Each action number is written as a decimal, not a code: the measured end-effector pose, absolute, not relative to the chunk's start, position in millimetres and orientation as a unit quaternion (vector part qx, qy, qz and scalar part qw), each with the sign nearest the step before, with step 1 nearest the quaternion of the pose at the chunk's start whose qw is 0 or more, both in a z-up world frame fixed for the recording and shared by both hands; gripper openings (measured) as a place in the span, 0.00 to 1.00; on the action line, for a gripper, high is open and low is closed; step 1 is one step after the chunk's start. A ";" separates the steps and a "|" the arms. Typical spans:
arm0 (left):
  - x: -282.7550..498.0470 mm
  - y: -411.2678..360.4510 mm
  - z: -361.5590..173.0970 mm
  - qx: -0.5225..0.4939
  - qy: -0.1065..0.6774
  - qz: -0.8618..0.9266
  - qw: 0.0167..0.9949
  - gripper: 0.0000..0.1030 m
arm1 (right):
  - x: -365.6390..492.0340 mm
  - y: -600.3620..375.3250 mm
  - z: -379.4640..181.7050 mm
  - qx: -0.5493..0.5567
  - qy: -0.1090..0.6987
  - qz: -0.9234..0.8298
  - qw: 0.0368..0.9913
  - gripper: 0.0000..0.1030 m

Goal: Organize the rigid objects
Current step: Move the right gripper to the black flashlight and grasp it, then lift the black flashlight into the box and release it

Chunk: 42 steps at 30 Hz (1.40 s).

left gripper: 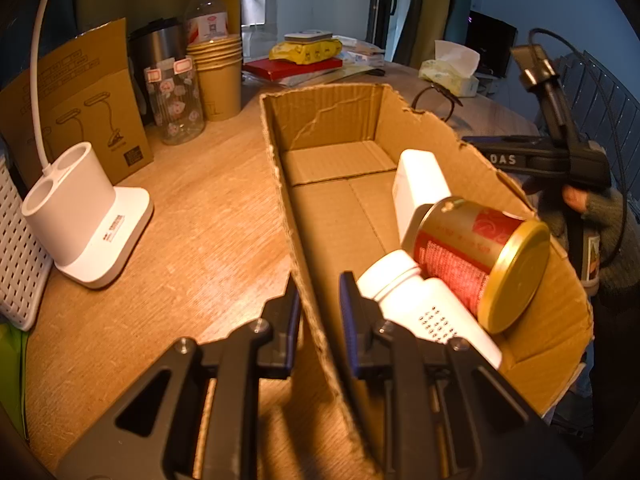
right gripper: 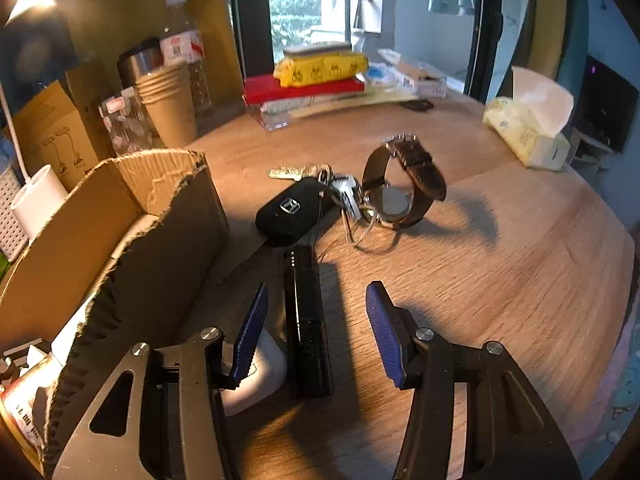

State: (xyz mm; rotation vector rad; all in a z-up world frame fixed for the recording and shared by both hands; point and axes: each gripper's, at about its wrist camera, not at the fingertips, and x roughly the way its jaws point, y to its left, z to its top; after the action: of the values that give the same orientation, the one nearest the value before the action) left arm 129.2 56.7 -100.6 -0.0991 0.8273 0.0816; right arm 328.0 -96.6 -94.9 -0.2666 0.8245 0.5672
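Your desk was crowded along its far edge, which left little room to push things aside. The cardboard box sat on it with one side wall pinched in your left tool, whose jaws were nearly shut on that wall, one pad outside and one inside. Its edges were torn and soft; had you pulled or twisted there, the wall could have ripped or the box tipped, and the red can and two white bottles piled in the near corner could have rolled.

Your right tool was about half open and held nothing. It hung over the black stick-shaped thing that lay on the desk between its pads, close beside the box. Its left pad stood over a small white case, so closing there could have caught or shoved the case instead of the stick. The stick looked smooth and narrow; I judged it might slip or swing if gripped near one end.

Beyond it, the car key with its bunch touched the watch, whose chain could have snagged and dragged both.
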 end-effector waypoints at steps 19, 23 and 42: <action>129.2 56.9 -100.5 -0.048 0.402 0.040 0.914 0.19 | 330.4 -98.5 -95.4 -0.112 0.399 0.272 0.869 0.21; 129.2 56.9 -100.4 -0.048 0.402 0.040 0.914 0.19 | 323.4 -98.5 -91.1 -0.112 0.386 0.276 0.873 0.21; 129.4 57.3 -99.8 -0.047 0.401 0.040 0.914 0.19 | 288.6 -102.6 -57.3 -0.110 0.337 0.285 0.891 0.21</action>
State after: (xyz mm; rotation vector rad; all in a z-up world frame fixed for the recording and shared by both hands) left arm 129.4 57.3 -99.8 -0.0970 0.8263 0.0820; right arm 288.6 -102.6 -57.3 -0.2277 0.6998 0.5910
